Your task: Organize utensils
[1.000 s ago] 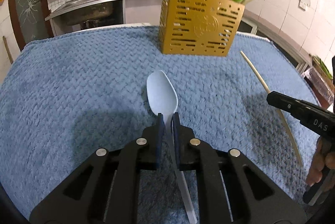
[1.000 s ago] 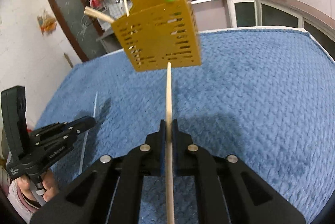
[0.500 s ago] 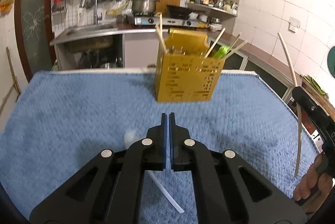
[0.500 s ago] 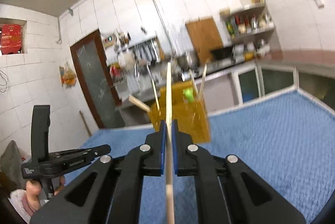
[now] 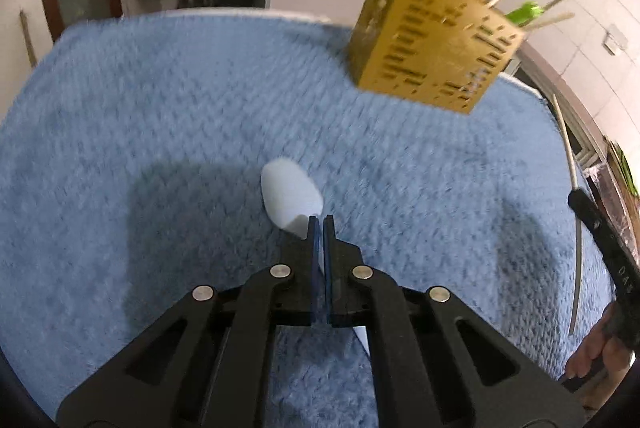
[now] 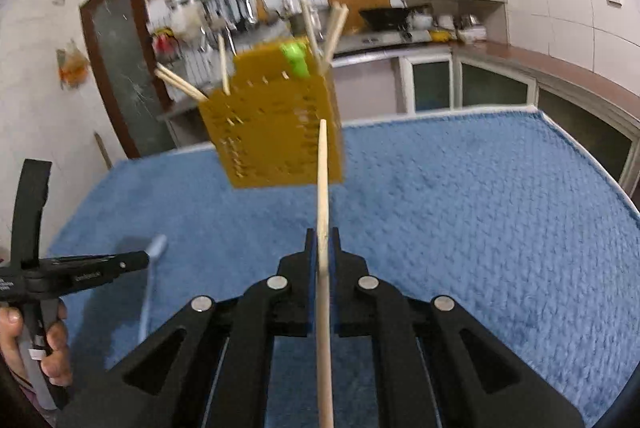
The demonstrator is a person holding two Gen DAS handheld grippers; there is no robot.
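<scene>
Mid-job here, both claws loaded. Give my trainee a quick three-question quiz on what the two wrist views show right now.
1. True or false: the left claw is shut on the pale blue spoon.
2. Multiple choice: what does the right claw hold? A) a fork B) a wooden chopstick C) a knife
3. Fill in: the yellow utensil holder stands on a ____ towel and already holds several chopsticks and a green-handled item.

Key: 1 true; 2 B; 3 blue
</scene>
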